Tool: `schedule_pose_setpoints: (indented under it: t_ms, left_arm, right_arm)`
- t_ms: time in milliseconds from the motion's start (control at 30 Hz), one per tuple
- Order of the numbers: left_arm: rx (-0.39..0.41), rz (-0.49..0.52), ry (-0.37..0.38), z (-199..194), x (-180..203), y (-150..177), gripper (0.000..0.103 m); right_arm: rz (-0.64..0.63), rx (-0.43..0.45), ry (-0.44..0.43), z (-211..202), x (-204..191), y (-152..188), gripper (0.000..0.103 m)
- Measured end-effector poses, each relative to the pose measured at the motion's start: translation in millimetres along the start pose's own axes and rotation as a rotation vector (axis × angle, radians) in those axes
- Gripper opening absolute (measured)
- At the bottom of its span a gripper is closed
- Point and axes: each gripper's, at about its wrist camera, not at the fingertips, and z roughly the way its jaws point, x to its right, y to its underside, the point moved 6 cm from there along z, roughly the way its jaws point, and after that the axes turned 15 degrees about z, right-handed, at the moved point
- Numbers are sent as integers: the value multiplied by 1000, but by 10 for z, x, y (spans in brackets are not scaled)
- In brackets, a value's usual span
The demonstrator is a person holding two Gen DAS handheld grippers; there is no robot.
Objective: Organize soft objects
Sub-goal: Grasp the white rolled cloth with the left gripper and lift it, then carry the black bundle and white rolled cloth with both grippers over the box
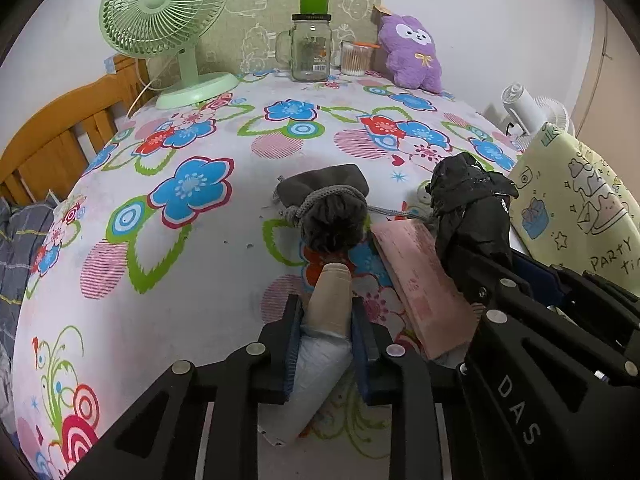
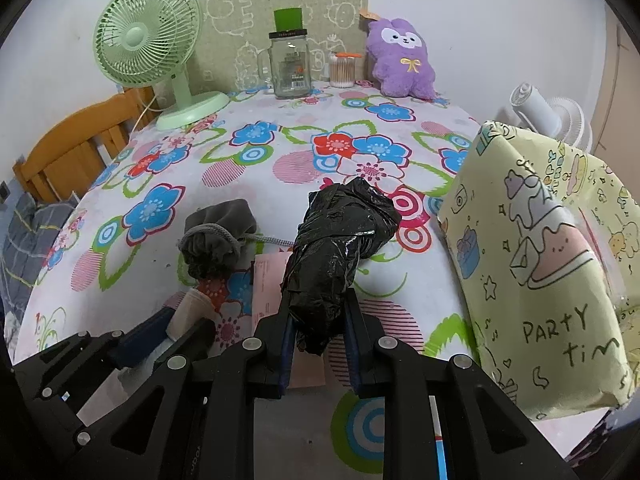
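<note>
My left gripper [image 1: 326,304] is shut on a rolled beige and white sock [image 1: 330,300], held low over the flowered tablecloth [image 1: 192,264]. My right gripper [image 2: 318,308] is shut on a crumpled black plastic bag [image 2: 336,240]; it also shows in the left wrist view [image 1: 468,208]. A grey drawstring pouch [image 1: 328,204] lies on the table just ahead of the sock, seen too in the right wrist view [image 2: 218,236]. A pink folded paper [image 1: 420,280] lies between the grippers. A purple plush toy [image 1: 412,54] stands at the back.
A yellow "party time" gift bag [image 2: 552,264] stands at the right. A green fan [image 1: 168,28], a glass jar [image 1: 310,50] and a cotton swab cup [image 1: 354,58] stand at the back. A wooden bed frame [image 1: 60,136] is left, a white fan [image 1: 528,112] right.
</note>
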Motion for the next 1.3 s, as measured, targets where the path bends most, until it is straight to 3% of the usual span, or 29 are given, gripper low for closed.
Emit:
schedule_pose_setpoints:
  t_ms: [500,1300]
  left_arm:
    - [43,-23,-29,-293,70,-45,21]
    - [153,-28,-76,-955,136,-371,21]
  right_arm:
    - [-7,36,-44,-297,30,-47,25]
    - [-48,121,-120,-971,-17,-375,25]
